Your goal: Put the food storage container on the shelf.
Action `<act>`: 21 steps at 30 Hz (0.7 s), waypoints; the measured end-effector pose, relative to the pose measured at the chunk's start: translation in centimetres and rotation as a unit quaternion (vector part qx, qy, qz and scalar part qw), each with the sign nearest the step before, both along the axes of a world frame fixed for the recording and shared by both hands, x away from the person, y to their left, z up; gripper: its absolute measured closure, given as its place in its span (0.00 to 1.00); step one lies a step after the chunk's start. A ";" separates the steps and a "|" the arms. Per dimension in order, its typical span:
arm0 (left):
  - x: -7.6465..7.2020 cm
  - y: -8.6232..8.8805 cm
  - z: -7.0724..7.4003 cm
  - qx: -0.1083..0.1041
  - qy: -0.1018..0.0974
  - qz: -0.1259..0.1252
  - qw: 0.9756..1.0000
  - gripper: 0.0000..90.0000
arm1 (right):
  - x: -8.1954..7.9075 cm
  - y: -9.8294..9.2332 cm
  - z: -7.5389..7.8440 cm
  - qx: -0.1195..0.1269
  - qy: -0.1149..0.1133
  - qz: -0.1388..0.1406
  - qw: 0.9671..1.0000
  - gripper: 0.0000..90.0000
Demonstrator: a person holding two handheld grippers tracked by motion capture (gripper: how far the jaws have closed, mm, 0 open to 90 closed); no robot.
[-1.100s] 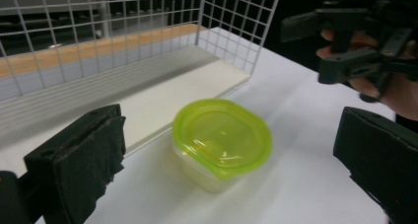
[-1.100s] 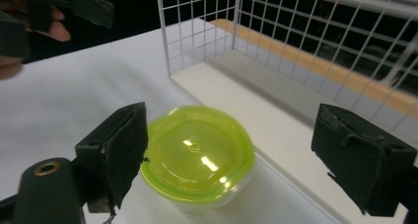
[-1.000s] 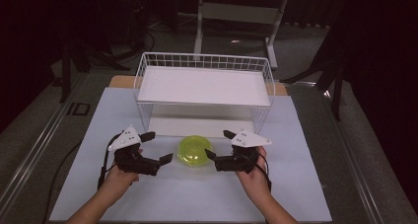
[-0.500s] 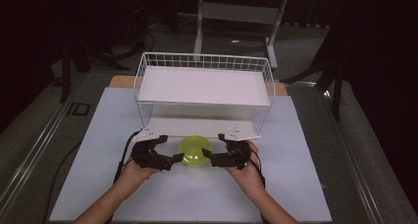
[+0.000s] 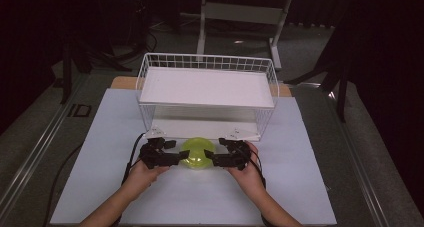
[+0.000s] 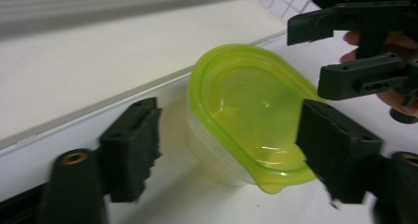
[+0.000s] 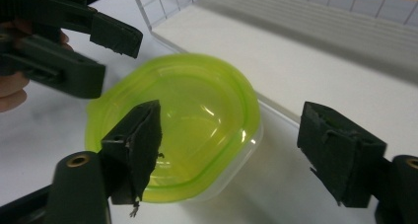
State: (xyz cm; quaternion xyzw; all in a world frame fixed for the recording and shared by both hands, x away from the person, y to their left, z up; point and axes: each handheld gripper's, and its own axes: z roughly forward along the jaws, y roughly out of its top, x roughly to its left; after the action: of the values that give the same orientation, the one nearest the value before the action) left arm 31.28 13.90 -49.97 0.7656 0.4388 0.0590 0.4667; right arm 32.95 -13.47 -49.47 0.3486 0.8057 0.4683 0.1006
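A clear tub with a yellow-green lid (image 5: 196,153) stands on the white table sheet, just in front of the wire rack. My left gripper (image 5: 181,158) is at the tub's left side and my right gripper (image 5: 210,160) at its right side, both low over the sheet. In the left gripper view the jaws (image 6: 231,157) have just been closing; the tub (image 6: 246,105) lies partly between them, one pad at the lid's rim, the other apart. In the right gripper view the jaws (image 7: 236,157) have also been closing; one pad overlaps the lid (image 7: 192,105), the other stands clear.
A white wire rack (image 5: 207,87) with an upper shelf and a lower tray stands close behind the tub. The white sheet (image 5: 300,187) stretches to both sides and toward the person. A metal stand (image 5: 240,12) is on the floor beyond the table.
Both hands have moved forward, inward and down, from either side of the tub to right against it. Both pairs of jaws stand narrower than before.
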 end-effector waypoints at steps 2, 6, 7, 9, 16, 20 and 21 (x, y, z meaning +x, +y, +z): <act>0.1 -0.1 -0.2 0.003 0.009 0.001 1.000 0.43 | 0.1 0.1 -0.4 -0.005 0.006 -0.001 1.000 0.30; 0.0 -0.3 -0.6 0.011 0.019 -0.011 1.000 0.55 | 0.0 0.2 -0.5 -0.011 0.006 0.002 1.000 0.30; -0.1 -0.3 -0.6 0.007 0.024 -0.013 1.000 0.57 | -0.1 0.3 -0.5 -0.023 0.003 0.003 1.000 0.35; -0.2 -0.3 -0.6 0.006 0.025 -0.017 1.000 0.60 | -0.2 0.4 -0.6 -0.027 0.004 0.004 1.000 0.35; -1.0 -0.3 -0.5 0.004 0.034 -0.020 0.999 0.68 | -0.5 0.3 -0.6 -0.014 0.018 0.015 1.000 0.40; -1.5 -0.4 -0.5 0.006 0.034 -0.021 0.999 0.71 | -1.0 0.5 -0.3 -0.015 0.021 0.026 0.999 0.50; -1.9 -0.4 -0.5 0.005 0.036 -0.022 0.999 0.72 | -1.1 0.5 -0.2 -0.016 0.020 0.033 0.999 0.54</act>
State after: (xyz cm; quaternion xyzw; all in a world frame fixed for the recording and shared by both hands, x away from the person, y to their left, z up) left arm 29.42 13.47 -50.48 0.7792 0.4376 0.0232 0.4480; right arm 31.82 -12.97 -49.68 0.3294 0.8261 0.4512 0.0740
